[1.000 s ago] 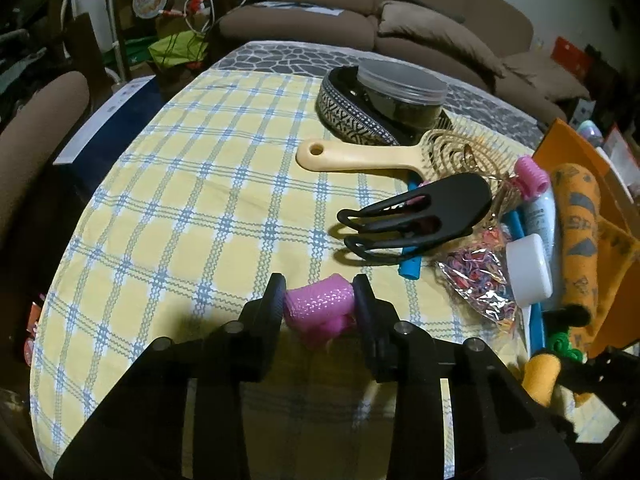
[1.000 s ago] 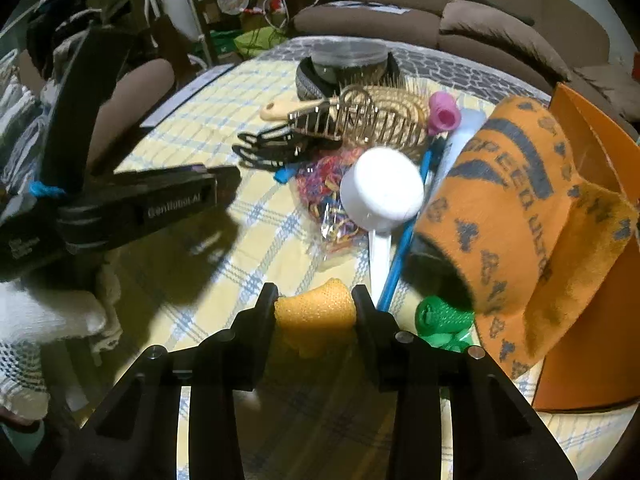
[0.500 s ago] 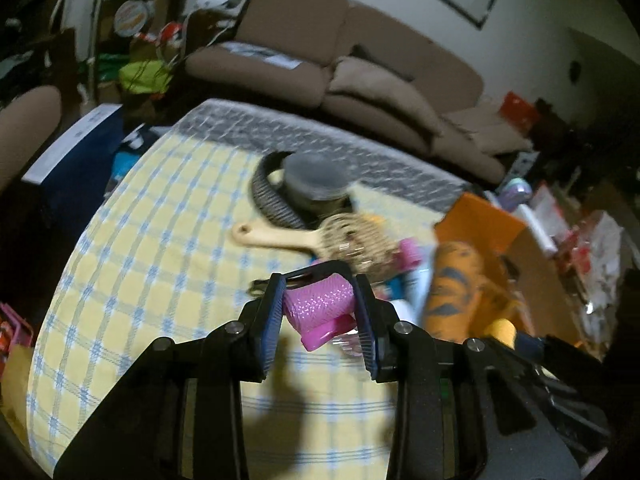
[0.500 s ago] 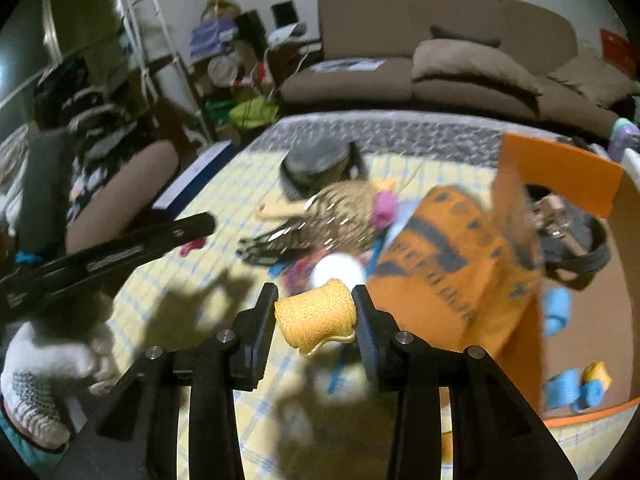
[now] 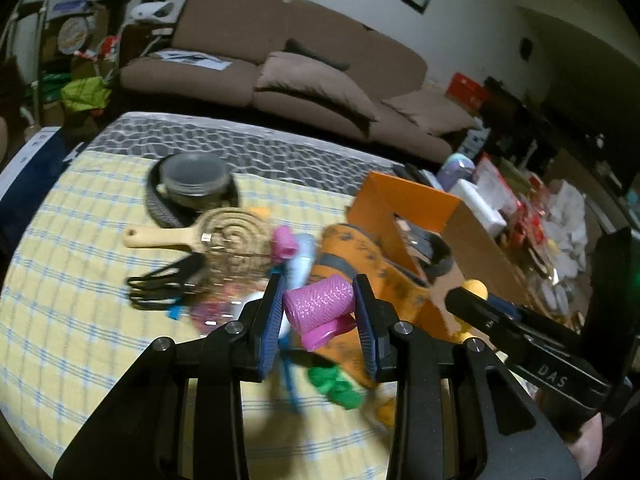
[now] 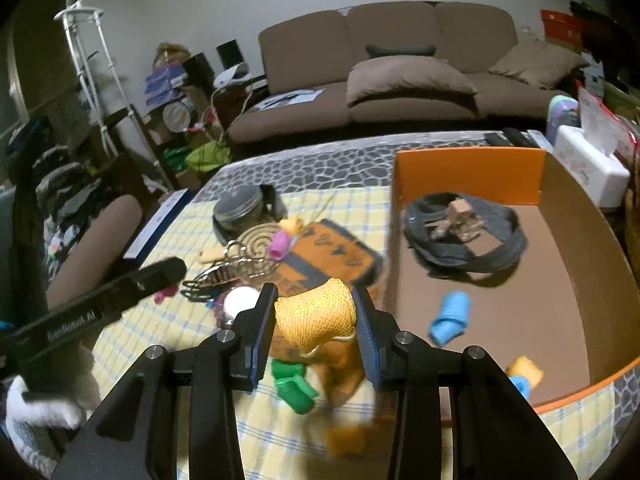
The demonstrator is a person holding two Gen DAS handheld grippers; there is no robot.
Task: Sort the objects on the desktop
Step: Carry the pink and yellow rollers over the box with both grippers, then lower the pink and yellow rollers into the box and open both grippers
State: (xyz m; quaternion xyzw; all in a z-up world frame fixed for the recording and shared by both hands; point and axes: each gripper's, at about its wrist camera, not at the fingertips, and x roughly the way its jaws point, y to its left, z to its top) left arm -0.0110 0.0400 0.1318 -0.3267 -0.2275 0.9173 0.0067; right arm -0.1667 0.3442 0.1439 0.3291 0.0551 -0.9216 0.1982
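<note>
Two rollers ride above the checked table (image 5: 80, 280), one in each gripper. Left gripper (image 5: 319, 308) pinches a pink hair roller (image 5: 318, 306) by its ends, long axis crosswise between the pads; the orange box (image 5: 404, 196) lies ahead and to its right. Right gripper (image 6: 315, 316) clamps a yellow mesh roller (image 6: 316, 316) likewise. Its box (image 6: 468, 176) opens just right of the fingers, so I judge this hand the nearer for dropping.
</note>
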